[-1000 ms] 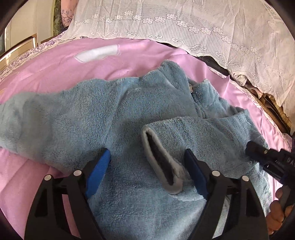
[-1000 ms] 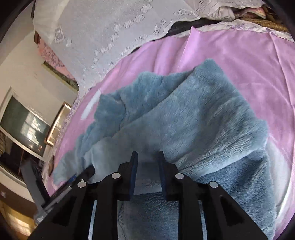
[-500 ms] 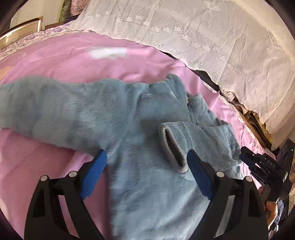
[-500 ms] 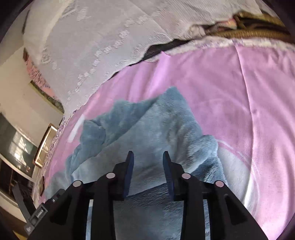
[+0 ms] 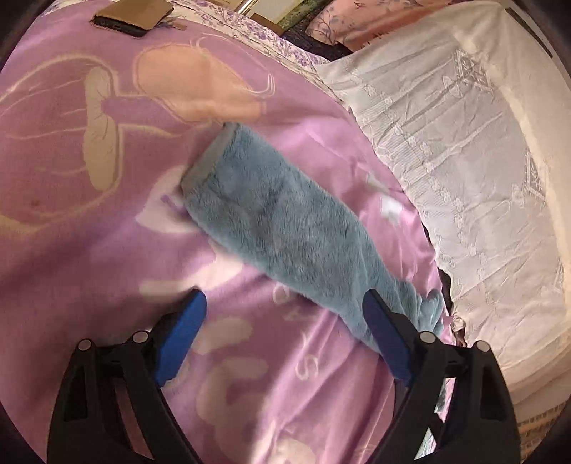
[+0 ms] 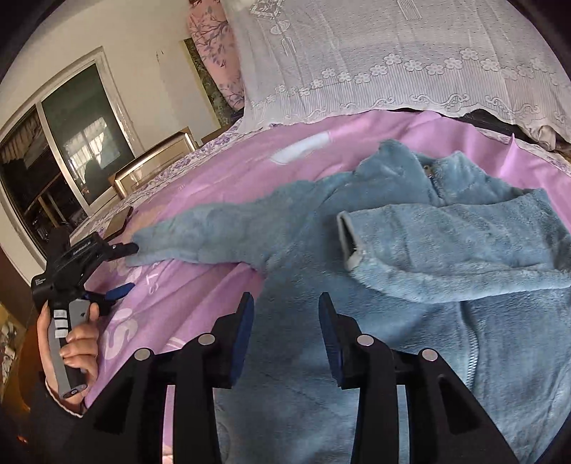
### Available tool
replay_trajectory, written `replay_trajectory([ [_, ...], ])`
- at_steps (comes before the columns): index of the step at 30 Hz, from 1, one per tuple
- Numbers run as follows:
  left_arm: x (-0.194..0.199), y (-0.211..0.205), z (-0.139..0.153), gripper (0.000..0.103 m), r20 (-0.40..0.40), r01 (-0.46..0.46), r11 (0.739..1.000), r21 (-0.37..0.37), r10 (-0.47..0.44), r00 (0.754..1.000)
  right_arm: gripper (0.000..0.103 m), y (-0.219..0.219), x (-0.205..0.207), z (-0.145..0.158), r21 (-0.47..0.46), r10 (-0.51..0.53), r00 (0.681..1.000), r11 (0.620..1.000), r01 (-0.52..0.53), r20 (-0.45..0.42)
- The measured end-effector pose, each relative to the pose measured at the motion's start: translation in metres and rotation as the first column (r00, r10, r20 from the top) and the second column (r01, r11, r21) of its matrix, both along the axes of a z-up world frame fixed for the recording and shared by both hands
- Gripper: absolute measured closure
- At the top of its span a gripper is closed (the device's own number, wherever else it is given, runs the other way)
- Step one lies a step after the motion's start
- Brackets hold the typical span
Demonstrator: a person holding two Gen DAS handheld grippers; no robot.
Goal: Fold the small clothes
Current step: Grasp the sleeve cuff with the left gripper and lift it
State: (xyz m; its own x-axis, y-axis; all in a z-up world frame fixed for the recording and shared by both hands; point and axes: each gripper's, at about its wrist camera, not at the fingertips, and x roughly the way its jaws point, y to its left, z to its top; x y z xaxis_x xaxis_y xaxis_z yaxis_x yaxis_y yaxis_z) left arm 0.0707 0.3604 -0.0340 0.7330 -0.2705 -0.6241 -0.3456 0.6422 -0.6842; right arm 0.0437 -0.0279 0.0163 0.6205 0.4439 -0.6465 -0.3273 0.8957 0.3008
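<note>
Jacket (image 6: 410, 271) half-folded on the bed (image 5: 89, 250): one sleeve (image 6: 446, 246) crossed over, the other (image 5: 285, 228) outstretched; left gripper (image 5: 285, 342) fingers wide, right gripper (image 6: 285, 335) fingers narrow, both empty.

Fluffy matt fleece jacket (image 6: 410, 285) on smooth pink bedspread (image 5: 89, 250); white lace cover (image 5: 464, 160).

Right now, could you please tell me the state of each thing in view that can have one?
Blue fleece jacket: flat on the pink bedsheet, zipper closed, partly folded.
Folded sleeve: laid across the chest, cuff up.
Outstretched sleeve: straight, unfolded, cuff on the sheet.
Left gripper: open wide, empty, beside the outstretched sleeve.
Right gripper: partly open, empty, over the jacket body.
Phone: lying flat near the bed edge.
</note>
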Motion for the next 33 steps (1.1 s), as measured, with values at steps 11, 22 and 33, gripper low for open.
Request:
replay_trajectory([
  [11,0.023,0.028,-0.013,0.068,-0.022,-0.108,0.994,0.027,0.109,0.994,0.067,0.018,0.036,-0.006,0.015,-0.057,0.997,0.998,0.057,-0.050],
  [22,0.019,0.025,-0.003,0.094,0.042,-0.082,0.992,0.095,0.078,0.996,0.072,0.072,0.075,-0.035,0.011,-0.046,0.986,0.999,0.049,-0.162],
  [33,-0.013,-0.115,0.078,0.094,0.256,0.156,0.809,0.566,-0.352,0.900,0.060,0.058,0.047,0.030,0.409,0.214,0.975,0.896,-0.171,-0.061],
])
